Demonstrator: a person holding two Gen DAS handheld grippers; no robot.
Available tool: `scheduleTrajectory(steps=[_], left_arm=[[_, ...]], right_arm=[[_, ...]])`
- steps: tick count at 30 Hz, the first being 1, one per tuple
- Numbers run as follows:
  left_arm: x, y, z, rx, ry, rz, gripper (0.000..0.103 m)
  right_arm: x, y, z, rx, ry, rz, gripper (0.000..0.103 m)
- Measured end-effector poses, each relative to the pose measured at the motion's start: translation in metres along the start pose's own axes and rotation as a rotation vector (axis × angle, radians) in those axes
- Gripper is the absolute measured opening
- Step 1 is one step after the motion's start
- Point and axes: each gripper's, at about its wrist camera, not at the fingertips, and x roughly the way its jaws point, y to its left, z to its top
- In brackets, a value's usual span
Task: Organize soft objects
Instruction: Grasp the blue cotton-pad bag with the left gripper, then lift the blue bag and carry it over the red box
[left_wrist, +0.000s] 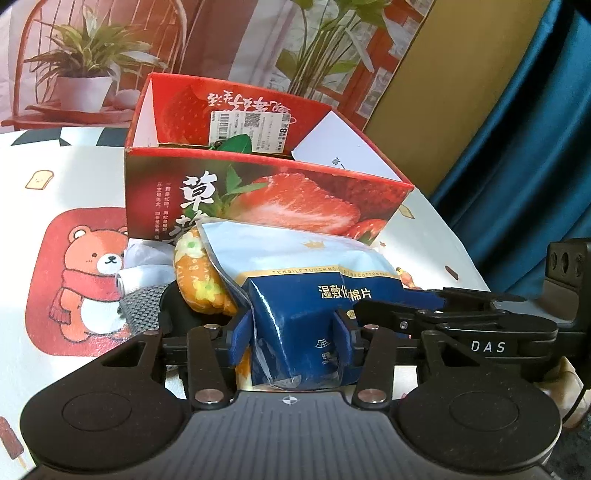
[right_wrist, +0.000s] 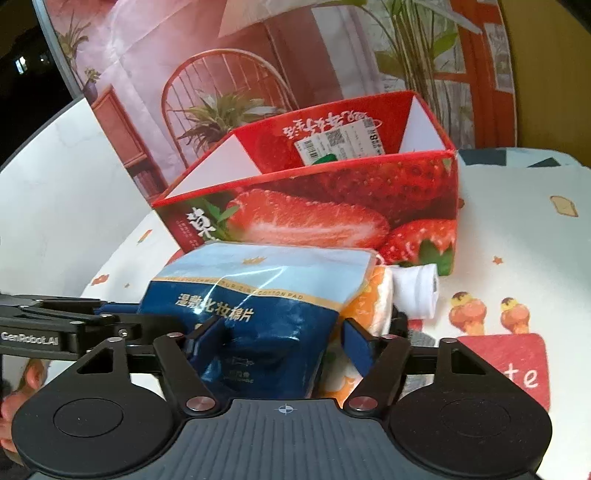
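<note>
- The left gripper is pinching the near end of a blue bag of cotton pads; its blue fingers are pressing into the film on both sides, and the bag is creasing inward between them.
- The right gripper is gripping the same bag of cotton pads from the other side; its fingers are squeezing the dark blue lower part, which is buckling under the pressure.
- In the left wrist view the right gripper's black linkage is reaching in from the right and meeting the bag; in the right wrist view the left gripper's linkage is coming in from the left.
- The bag is sitting in front of an open strawberry box, close against its printed front wall, and is lying on top of other soft things.
- An orange floral cloth item is lying beneath and just beside the bag; it is showing as an orange and white edge in the right wrist view.
- A rolled white cloth is lying beside the orange item, near the box's front corner.
- A grey knitted piece is showing partly under the pile.
- Everything is resting on a tabletop covered by a cartoon bear cloth.
- Part of a hand is showing at the left edge of the right wrist view.
- Inside the box, a labelled red panel is leaning against the back wall.
</note>
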Motion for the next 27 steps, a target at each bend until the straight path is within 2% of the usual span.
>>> scheduleTrajectory(steps=[1,12,22,27], left_arm=[[0.0,0.001,0.0,-0.002,-0.001,0.001,0.049],[-0.009,0.001,-0.007,-0.031,-0.027,0.019,0.047],[-0.015,0.018,-0.019,-0.105,-0.036,0.016,0.047],[-0.014,0.016,-0.018,-0.095,-0.04,0.019,0.046]], right_arm=[[0.0,0.002,0.0,-0.003,0.002,0.004,0.058],[-0.001,0.021,-0.004,-0.046,-0.017,-0.008,0.054],[0.004,0.034,-0.018,-0.057,-0.049,0.003,0.054],[0.006,0.033,-0.019,-0.05,-0.044,0.007,0.054]])
